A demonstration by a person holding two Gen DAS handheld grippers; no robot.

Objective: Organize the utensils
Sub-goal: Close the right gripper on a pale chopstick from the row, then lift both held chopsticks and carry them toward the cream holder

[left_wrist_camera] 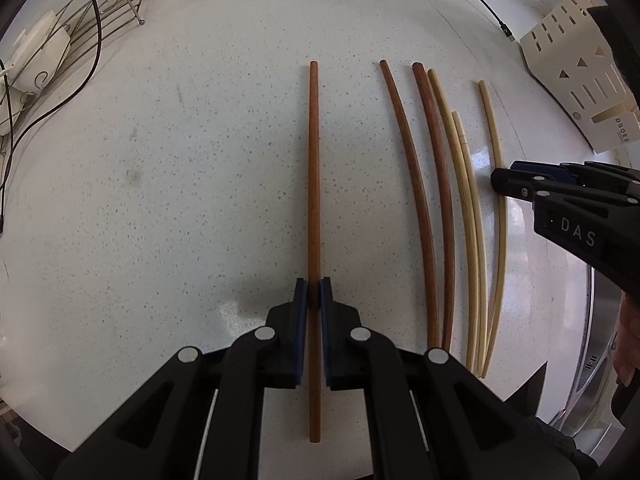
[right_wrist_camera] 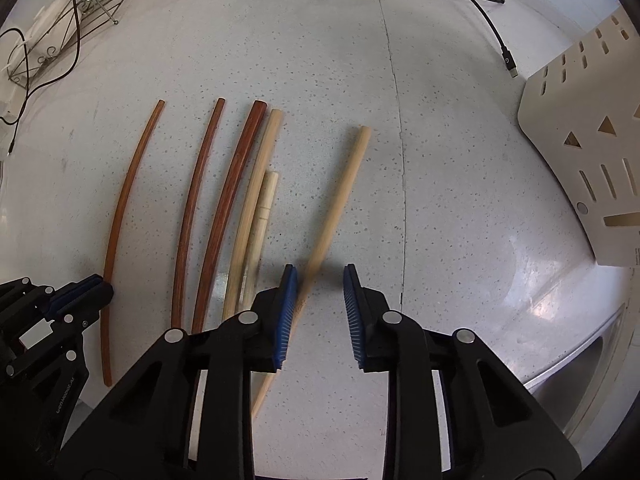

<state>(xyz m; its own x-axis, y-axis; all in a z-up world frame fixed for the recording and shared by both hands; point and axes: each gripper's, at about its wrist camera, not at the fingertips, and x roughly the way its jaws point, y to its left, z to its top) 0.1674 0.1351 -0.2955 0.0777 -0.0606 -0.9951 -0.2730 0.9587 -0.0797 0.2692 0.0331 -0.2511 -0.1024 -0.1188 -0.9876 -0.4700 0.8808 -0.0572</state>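
Observation:
A brown chopstick [left_wrist_camera: 314, 180] lies straight on the white speckled counter, and my left gripper [left_wrist_camera: 314, 292] is shut on its lower part. The same left gripper [right_wrist_camera: 102, 286] shows at the left edge of the right wrist view. My right gripper [right_wrist_camera: 320, 276] stands open and points down over a pale chopstick [right_wrist_camera: 344, 192], which lies slanted between the jaws. That chopstick rests against the left pad and is clear of the right pad. In the left wrist view the right gripper [left_wrist_camera: 500, 180] sits over that pale chopstick [left_wrist_camera: 494, 128]. Two more brown chopsticks [right_wrist_camera: 196, 208] and two pale ones [right_wrist_camera: 252, 200] lie side by side between the grippers.
A cream slotted utensil holder [left_wrist_camera: 576, 80] [right_wrist_camera: 580, 152] stands at the right. A steel sink rim [right_wrist_camera: 580, 360] curves along the lower right. A wire rack [left_wrist_camera: 100, 12] and black cables [right_wrist_camera: 508, 60] lie at the back of the counter.

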